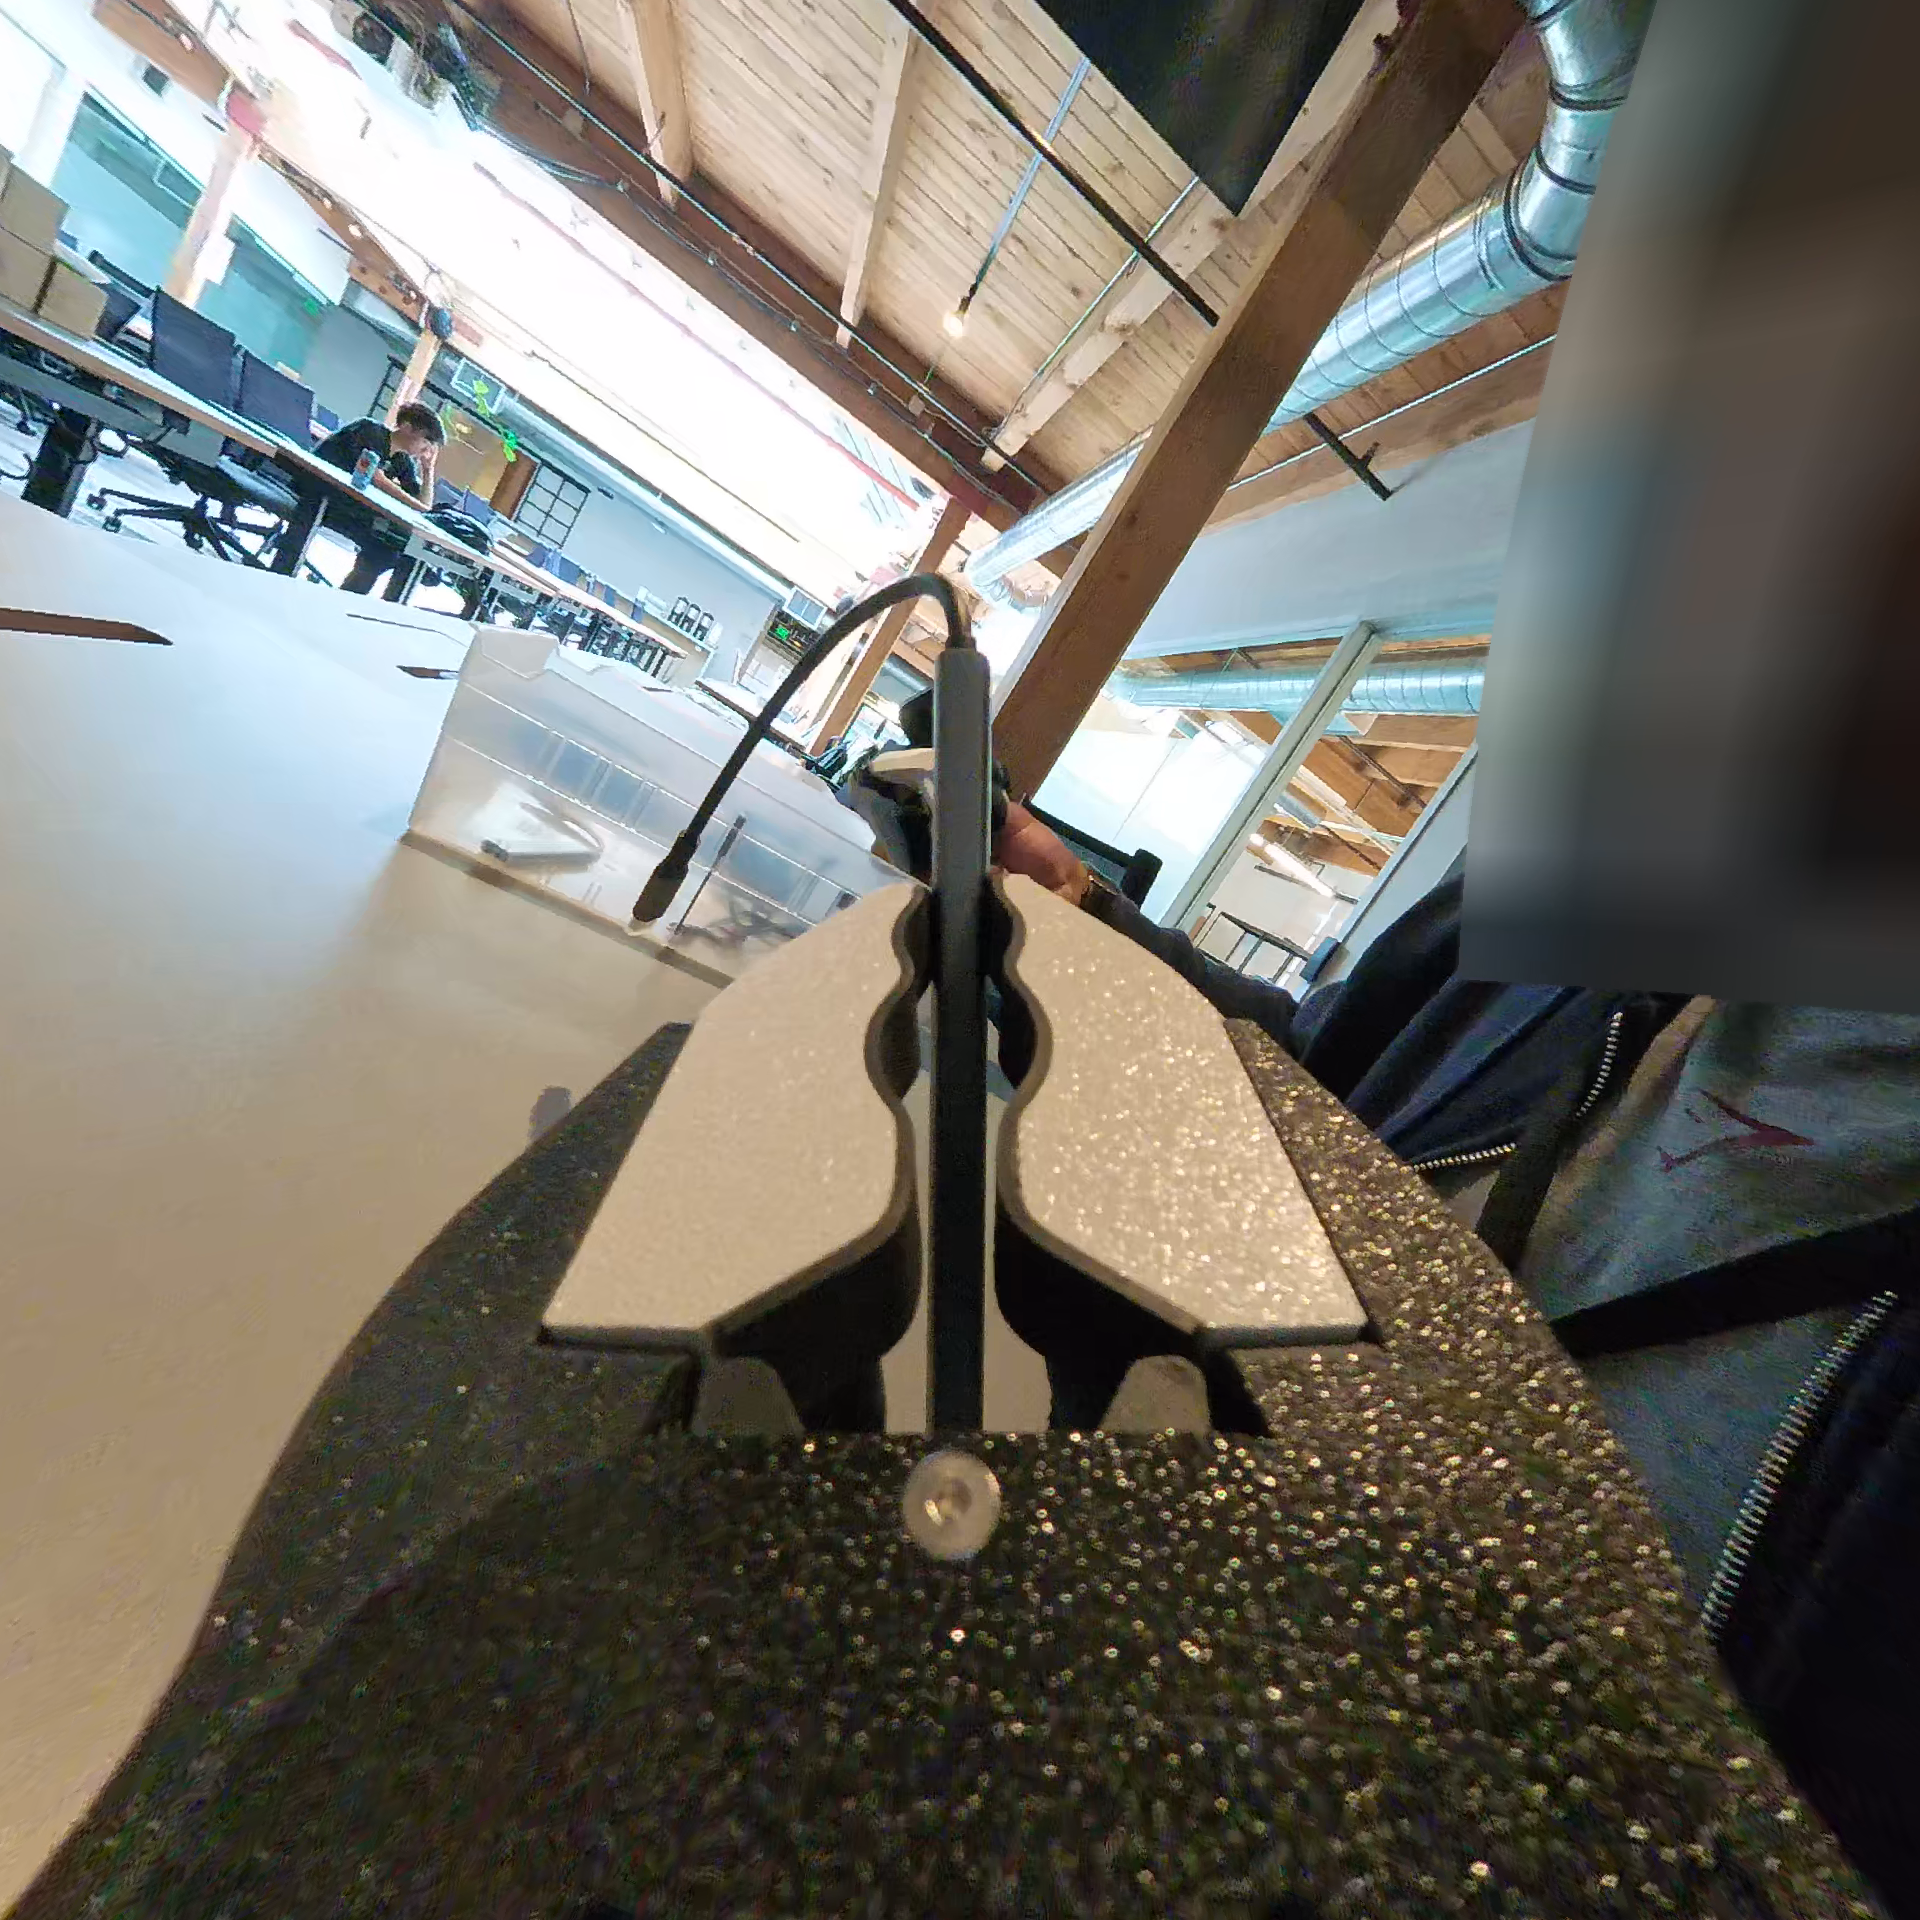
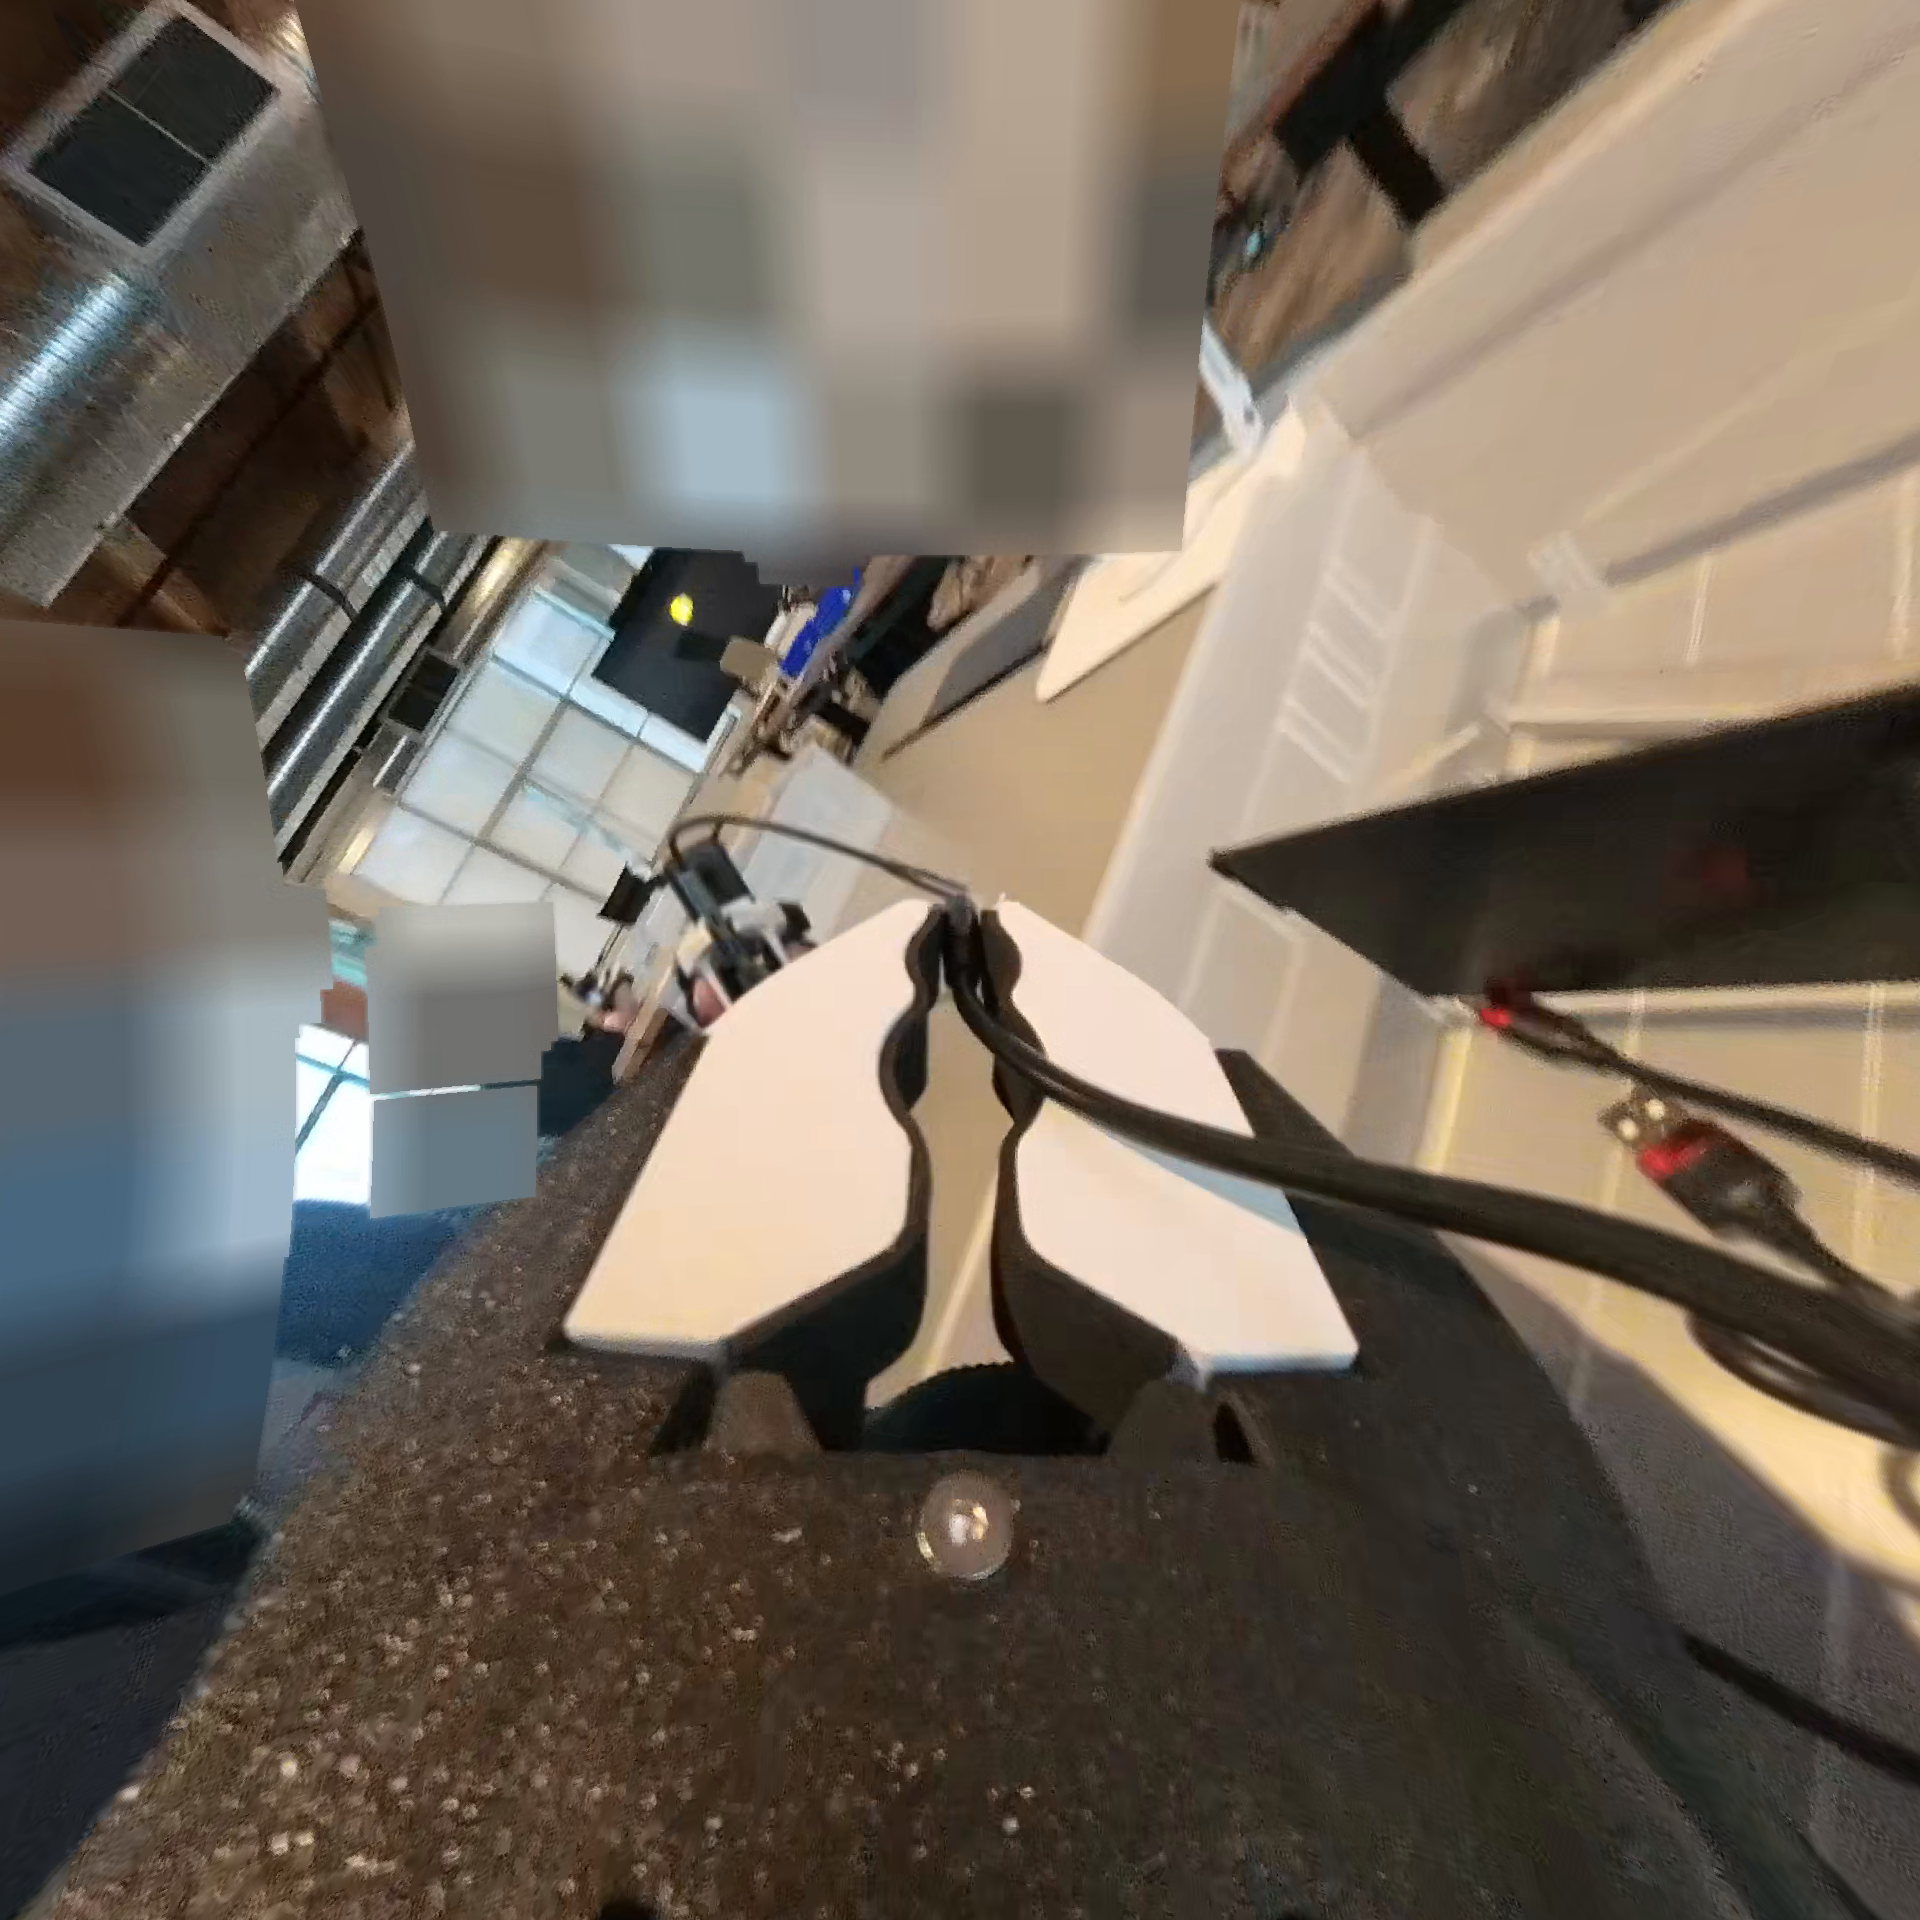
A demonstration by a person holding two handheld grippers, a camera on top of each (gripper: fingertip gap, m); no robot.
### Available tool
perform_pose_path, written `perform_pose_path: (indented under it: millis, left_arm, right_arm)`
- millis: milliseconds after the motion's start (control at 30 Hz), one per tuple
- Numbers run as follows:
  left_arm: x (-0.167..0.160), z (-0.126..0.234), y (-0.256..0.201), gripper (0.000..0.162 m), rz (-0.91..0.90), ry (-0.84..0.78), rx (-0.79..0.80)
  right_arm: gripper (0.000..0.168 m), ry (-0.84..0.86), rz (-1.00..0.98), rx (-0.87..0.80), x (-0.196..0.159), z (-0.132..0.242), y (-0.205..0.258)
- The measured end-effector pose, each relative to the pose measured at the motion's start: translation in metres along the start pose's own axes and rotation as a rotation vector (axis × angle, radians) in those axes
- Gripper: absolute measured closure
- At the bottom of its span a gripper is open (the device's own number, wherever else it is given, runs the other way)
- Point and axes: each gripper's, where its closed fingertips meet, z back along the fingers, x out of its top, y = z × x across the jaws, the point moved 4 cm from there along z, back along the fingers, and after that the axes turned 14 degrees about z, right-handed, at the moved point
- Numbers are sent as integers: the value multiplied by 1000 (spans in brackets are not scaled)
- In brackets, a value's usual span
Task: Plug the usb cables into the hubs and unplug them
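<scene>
Left gripper (image 1: 958,914): clamped on slim dark hub (image 1: 958,1039), edge-on.
Right gripper (image 2: 961,920): pinching black cables (image 2: 1299,1174).
Advice: regrip nearer red-tipped plug (image 2: 1673,1148); align squarely.

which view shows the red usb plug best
The right wrist view: the red usb plug hangs loose at the right edge, metal tip showing, its black cable running into the shut right gripper. The left wrist view shows no red plug, only a dark hub between its fingers.

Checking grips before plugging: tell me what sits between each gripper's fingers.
Left wrist view: the left gripper clamps a slim dark hub, edge-on. Right wrist view: the right gripper pinches black cables at its tips.
</scene>
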Motion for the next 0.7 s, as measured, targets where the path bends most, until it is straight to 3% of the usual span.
perform_pose_path:
  millis: [167, 300, 500, 700]
  left_arm:
    - [0, 1, -1, 153, 0, -5, -3]
    - [0, 1, -1, 153, 1, -6, -5]
    - [0, 0, -2, 153, -2, -4, -6]
    - [-1, 0, -2, 153, -4, -2, -5]
  right_arm:
    - [159, 196, -118, -40, -26, 6, -23]
    - [138, 403, -130, -114, -44, 15, -30]
    - [115, 696, 15, -267, -43, 32, -38]
    - [113, 881, 216, -295, -21, 41, -32]
